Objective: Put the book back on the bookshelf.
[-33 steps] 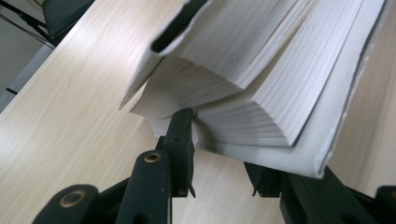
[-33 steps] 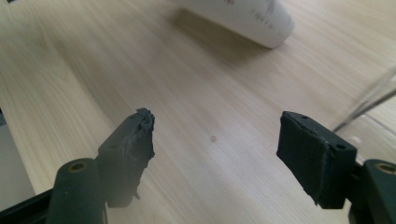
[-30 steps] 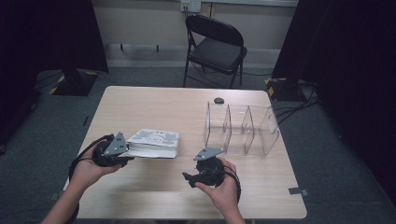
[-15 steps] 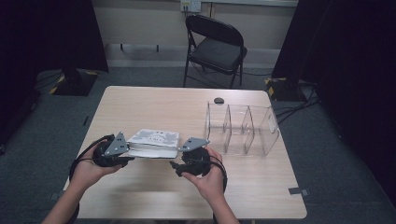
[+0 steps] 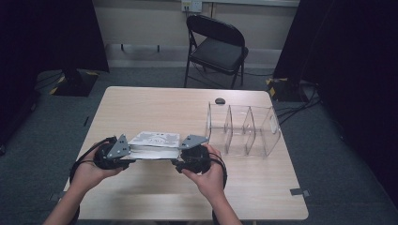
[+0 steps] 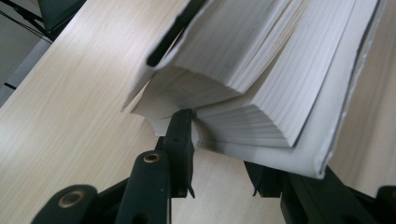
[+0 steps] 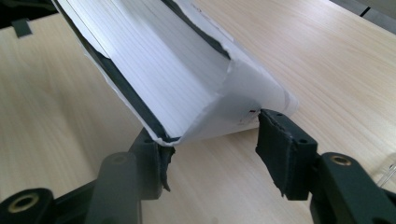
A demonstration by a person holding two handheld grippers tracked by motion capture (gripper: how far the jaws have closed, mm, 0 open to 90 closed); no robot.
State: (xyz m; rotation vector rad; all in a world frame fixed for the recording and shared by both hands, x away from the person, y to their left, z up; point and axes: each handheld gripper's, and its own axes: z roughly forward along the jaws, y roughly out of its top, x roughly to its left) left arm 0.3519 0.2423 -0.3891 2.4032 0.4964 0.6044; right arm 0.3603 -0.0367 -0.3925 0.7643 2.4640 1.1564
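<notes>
Our left gripper [image 5: 126, 157] grips the book [image 5: 155, 145] by some pages, which could tear. Our right gripper's [image 5: 183, 161] jaws, just closing around its other end, aren't yet clamped, so it may slip.

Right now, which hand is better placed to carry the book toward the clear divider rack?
Probably the right gripper: it sits at the book's end nearer the rack, its jaws just closing around that end. The left gripper clamps the far end.
</notes>
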